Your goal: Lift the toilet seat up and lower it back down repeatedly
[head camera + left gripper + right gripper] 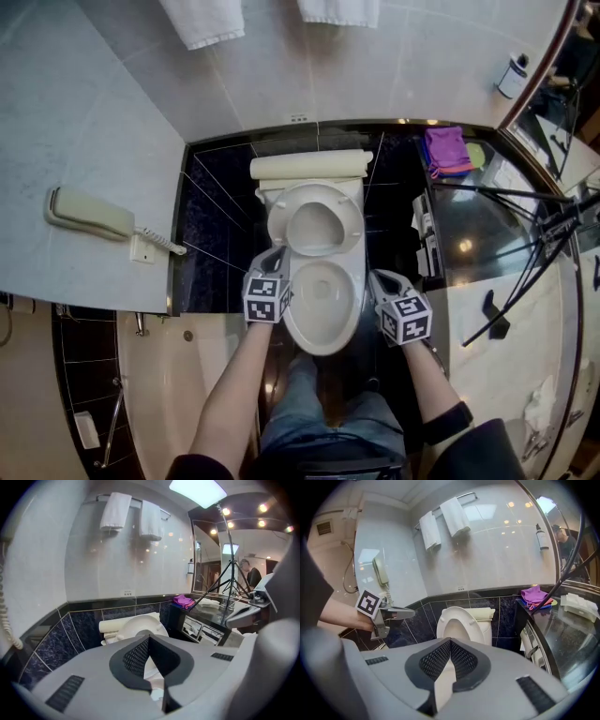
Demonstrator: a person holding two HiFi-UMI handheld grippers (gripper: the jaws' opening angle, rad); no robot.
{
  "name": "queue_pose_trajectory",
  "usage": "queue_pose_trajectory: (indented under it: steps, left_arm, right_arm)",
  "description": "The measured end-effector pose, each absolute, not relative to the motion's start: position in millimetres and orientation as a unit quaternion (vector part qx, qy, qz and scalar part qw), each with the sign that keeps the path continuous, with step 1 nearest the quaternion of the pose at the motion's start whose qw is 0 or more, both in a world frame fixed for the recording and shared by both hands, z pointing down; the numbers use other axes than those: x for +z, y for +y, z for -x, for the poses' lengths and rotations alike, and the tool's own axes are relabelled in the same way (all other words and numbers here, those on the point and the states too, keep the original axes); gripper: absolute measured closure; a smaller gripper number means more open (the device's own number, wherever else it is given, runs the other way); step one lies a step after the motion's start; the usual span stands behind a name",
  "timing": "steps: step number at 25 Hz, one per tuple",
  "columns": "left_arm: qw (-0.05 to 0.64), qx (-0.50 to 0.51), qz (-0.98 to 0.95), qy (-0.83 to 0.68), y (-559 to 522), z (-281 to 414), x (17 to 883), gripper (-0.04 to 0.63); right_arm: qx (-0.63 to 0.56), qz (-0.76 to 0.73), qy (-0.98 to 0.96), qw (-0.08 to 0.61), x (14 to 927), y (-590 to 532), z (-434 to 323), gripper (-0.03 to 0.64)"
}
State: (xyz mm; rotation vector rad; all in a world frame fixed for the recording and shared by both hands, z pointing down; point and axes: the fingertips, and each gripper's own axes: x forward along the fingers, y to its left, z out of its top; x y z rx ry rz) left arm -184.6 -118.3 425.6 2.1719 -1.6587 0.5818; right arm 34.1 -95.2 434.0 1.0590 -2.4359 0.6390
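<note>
Toilet seat [314, 225] stands raised in the head view, behind the open bowl [323, 305]. The left gripper [277, 255] and right gripper [377, 277] sit on either side of the bowl.

Left gripper view: jaws pressed together, empty, seat ahead.

Right gripper view: jaws likewise clenched on nothing, seat upright beyond.

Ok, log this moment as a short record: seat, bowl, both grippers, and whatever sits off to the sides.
toilet seat: raised, leaning back toward the tank
bowl: uncovered
left gripper: fingers together, nothing between them, at the bowl's left side
right gripper: fingers together, nothing between them, at the bowl's right side
wall phone: on the pale wall, left
purple cloth: on the dark counter, right
</note>
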Motion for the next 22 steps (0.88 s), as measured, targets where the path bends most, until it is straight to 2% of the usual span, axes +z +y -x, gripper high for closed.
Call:
queue_pose_trajectory:
  steps: [11, 22]
  left_arm:
    - [0.164, 0.171, -0.750, -0.617, 29.0, 164.3, 330.2, 0.598]
    - [0.164, 0.137, -0.732, -0.647, 123.8, 161.3, 304.5, 0.598]
  right_arm:
    - [0.201, -0.366, -0.885, 0.204, 369.6, -11.5, -92.7, 0.611]
    - [0.180, -0.369, -0.888, 0.206, 351.0, 49.5, -129.2, 0.611]
